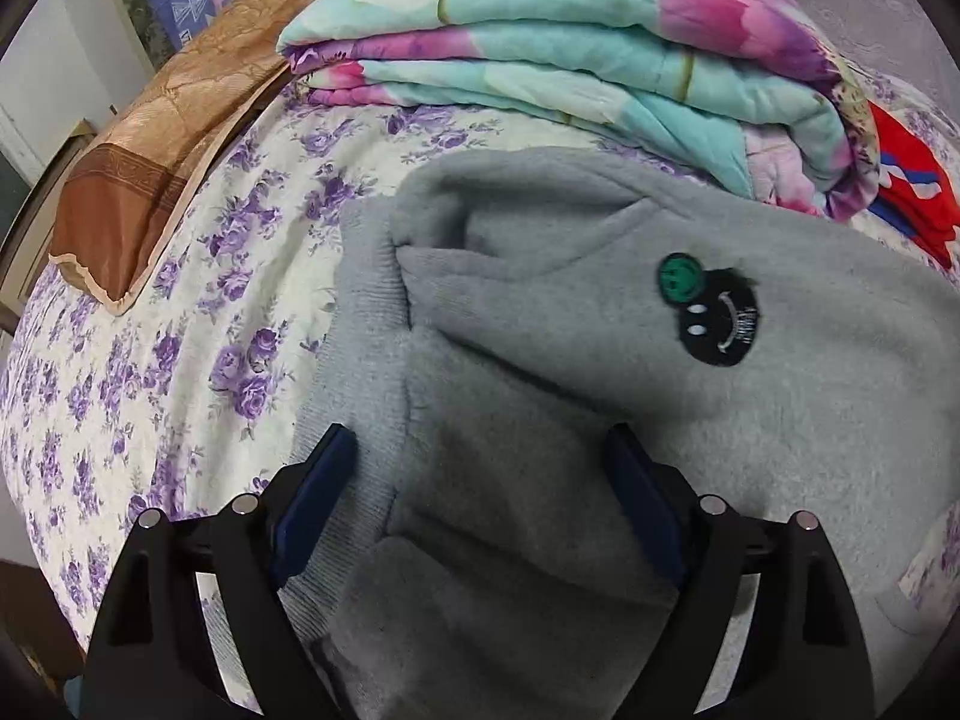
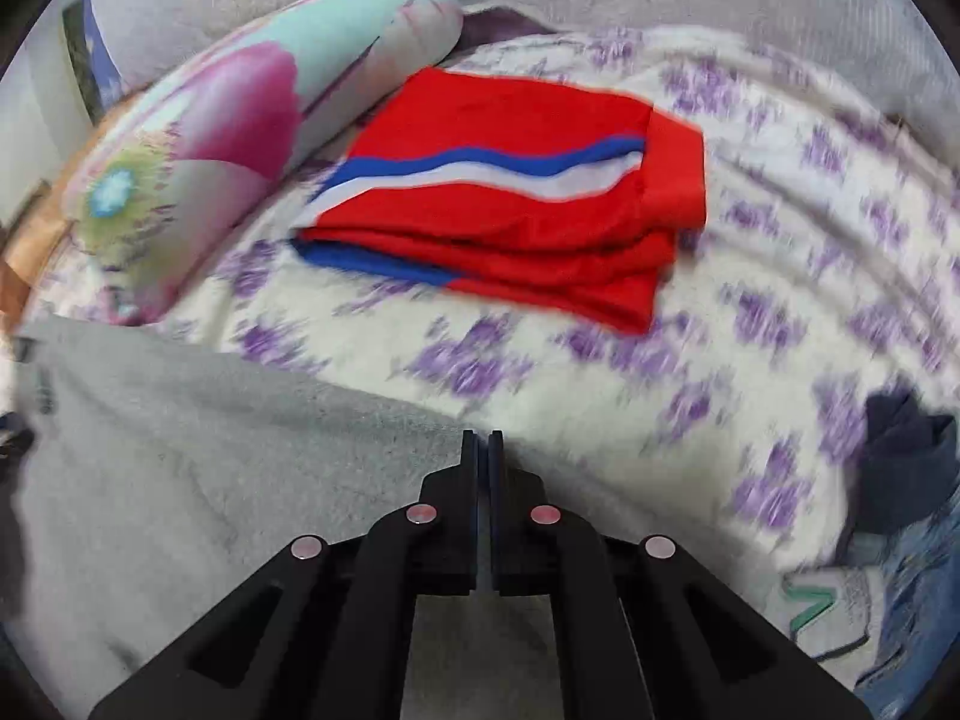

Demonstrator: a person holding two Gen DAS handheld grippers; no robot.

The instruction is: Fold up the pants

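Grey fleece pants (image 1: 570,372) with a black and green smiley patch (image 1: 714,312) lie crumpled on the floral bed sheet (image 1: 198,312). My left gripper (image 1: 480,450) is open, its blue pads either side of the ribbed waistband and the fabric, just above it. The pants also show in the right wrist view (image 2: 180,450) at the lower left. My right gripper (image 2: 483,444) is shut with its tips over the pants' edge; I cannot tell whether any fabric is pinched between them. That view is motion-blurred.
A folded turquoise and pink floral quilt (image 1: 570,48) lies behind the pants. Folded red shorts with a blue and white stripe (image 2: 516,192) sit beyond my right gripper. A brown pillow (image 1: 168,150) is at the left. Dark and denim clothes (image 2: 906,480) lie at right.
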